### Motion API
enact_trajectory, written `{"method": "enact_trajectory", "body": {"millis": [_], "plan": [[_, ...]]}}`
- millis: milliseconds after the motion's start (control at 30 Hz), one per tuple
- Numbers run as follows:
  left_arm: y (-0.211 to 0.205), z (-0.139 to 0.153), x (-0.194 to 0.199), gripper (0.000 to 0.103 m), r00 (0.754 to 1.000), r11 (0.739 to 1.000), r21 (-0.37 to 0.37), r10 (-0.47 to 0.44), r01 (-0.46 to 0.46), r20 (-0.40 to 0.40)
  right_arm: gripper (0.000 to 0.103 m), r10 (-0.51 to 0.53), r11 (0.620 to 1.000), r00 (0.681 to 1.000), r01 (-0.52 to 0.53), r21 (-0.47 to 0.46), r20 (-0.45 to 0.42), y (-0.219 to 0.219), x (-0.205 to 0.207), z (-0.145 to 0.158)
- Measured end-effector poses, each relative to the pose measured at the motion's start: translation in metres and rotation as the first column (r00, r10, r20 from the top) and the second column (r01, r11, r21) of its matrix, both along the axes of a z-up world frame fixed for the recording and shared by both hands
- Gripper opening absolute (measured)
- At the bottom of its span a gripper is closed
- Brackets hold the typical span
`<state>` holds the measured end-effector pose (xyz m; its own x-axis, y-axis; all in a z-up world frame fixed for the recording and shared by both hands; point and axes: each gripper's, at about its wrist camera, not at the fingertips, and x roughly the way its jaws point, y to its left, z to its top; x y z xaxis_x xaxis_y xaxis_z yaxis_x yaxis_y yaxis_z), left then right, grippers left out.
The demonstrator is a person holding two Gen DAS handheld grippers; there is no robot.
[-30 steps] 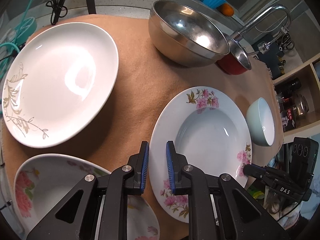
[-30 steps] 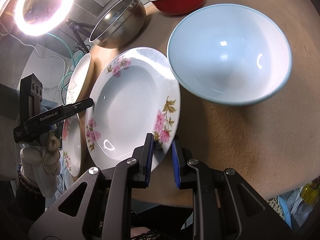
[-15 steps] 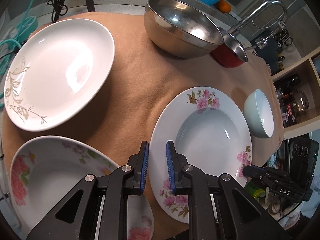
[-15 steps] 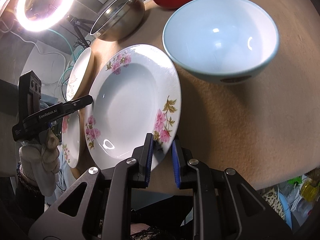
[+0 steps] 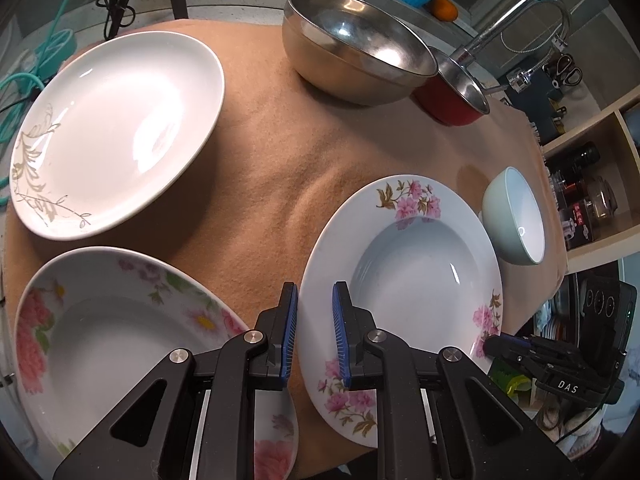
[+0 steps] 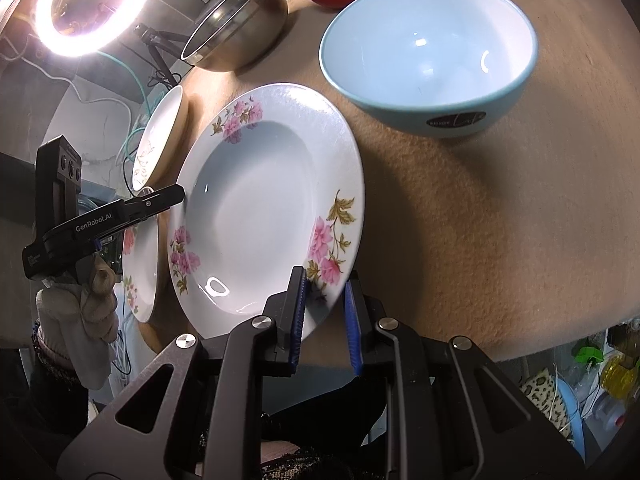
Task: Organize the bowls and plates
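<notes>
Two grippers pinch opposite edges of the pink-flowered soup plate (image 5: pixel 404 276). Our left gripper (image 5: pixel 314 334) bites its rim at about nine o'clock in the left wrist view, and our right gripper (image 6: pixel 325 316) holds the rim at about five o'clock in the right wrist view. Both sets of jaws are nearly pressed together on the thin rim.

Over the last second the other dishes have slid while this plate kept its place between our fingers. The second flowered plate (image 5: pixel 120 332) now shows far more at eight o'clock, and the blue bowl (image 6: pixel 432 60) has drawn away toward one o'clock, its side and label now showing. We take it that the plate is lifted and tilted off the brown cloth (image 5: pixel 272 176), though we cannot see its underside to be sure. Next would be stacking it on a matching plate.
</notes>
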<state>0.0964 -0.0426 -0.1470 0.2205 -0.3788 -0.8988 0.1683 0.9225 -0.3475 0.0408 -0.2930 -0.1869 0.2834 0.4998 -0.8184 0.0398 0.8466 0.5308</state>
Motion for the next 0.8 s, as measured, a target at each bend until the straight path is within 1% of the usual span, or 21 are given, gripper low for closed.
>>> {"method": "enact_trajectory", "body": {"millis": [300,400,433,500,567,667,800], "plan": [[0.0,0.001,-0.012,0.016,1.0,1.0,0.002,0.004,-0.004,0.002,0.019,0.008,1.0,1.0,-0.008,-0.001,0.003,0.001,-0.002,-0.001],[0.0,0.001,-0.011,0.016,1.0,1.0,-0.002,0.014,-0.014,0.001,0.02,0.01,1.0,1.0,-0.01,-0.005,0.004,0.002,-0.001,-0.001],[0.0,0.001,-0.01,0.016,1.0,1.0,-0.002,0.016,-0.016,0.001,0.022,0.015,1.0,1.0,-0.015,-0.013,0.005,0.003,0.0,-0.001],[-0.002,0.002,-0.008,0.016,1.0,1.0,0.012,0.013,-0.013,0.009,0.023,0.017,0.999,1.0,-0.016,-0.038,0.016,0.003,0.0,0.002],[-0.003,0.006,-0.009,0.016,1.0,1.0,0.021,0.012,-0.013,0.024,0.03,0.017,0.999,0.999,-0.015,-0.05,0.031,0.002,0.0,0.006],[-0.002,0.011,-0.01,0.016,0.999,1.0,0.022,0.021,-0.022,0.044,0.035,0.01,0.998,0.999,-0.007,-0.058,0.052,-0.001,-0.002,0.011],[0.006,0.021,-0.008,0.016,0.996,0.999,0.008,0.042,-0.043,0.077,0.038,0.0,0.996,0.996,0.008,-0.083,0.089,-0.008,-0.007,0.024]]}}
